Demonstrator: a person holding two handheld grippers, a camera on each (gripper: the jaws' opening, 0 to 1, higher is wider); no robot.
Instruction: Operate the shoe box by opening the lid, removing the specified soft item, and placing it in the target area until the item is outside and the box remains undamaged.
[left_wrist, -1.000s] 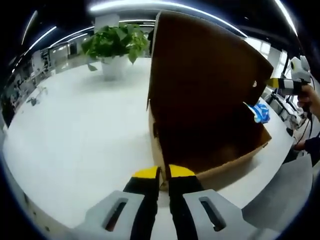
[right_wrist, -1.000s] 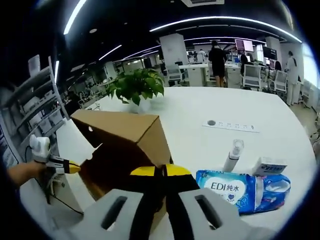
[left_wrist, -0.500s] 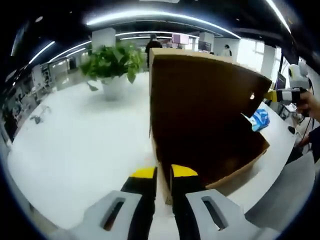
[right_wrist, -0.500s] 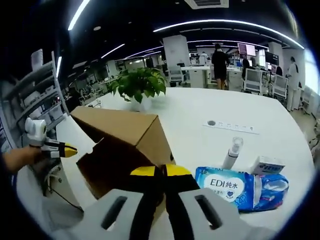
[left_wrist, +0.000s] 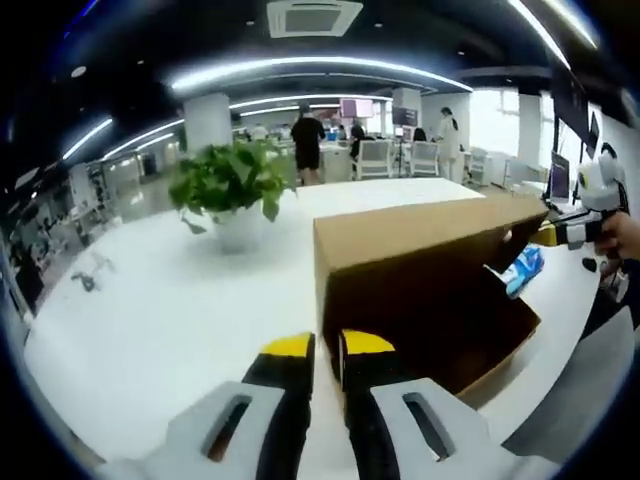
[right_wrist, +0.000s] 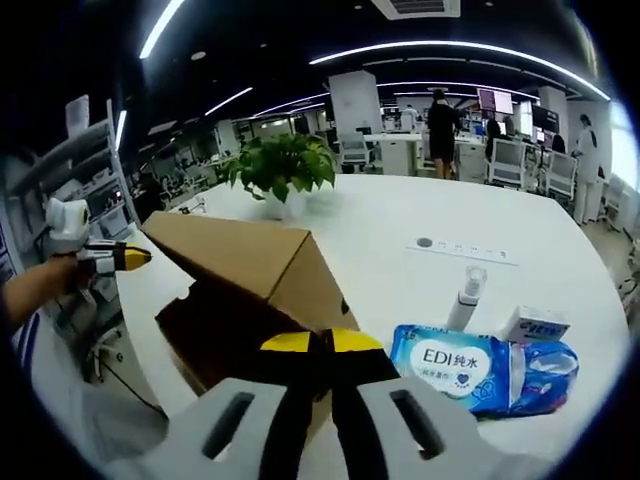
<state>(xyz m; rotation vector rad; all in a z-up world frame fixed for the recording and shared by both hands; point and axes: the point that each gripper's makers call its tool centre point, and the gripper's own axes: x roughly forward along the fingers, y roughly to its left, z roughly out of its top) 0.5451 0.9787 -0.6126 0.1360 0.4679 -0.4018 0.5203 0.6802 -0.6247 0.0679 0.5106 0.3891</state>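
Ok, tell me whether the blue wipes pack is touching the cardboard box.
Apart. In the right gripper view, bare white table shows between the wipes pack and the cardboard box.

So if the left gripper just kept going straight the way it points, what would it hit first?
Most likely the cardboard shoe box: the left gripper points at its near corner, jaws slightly apart, with nothing visible between. Depth is hard to judge.
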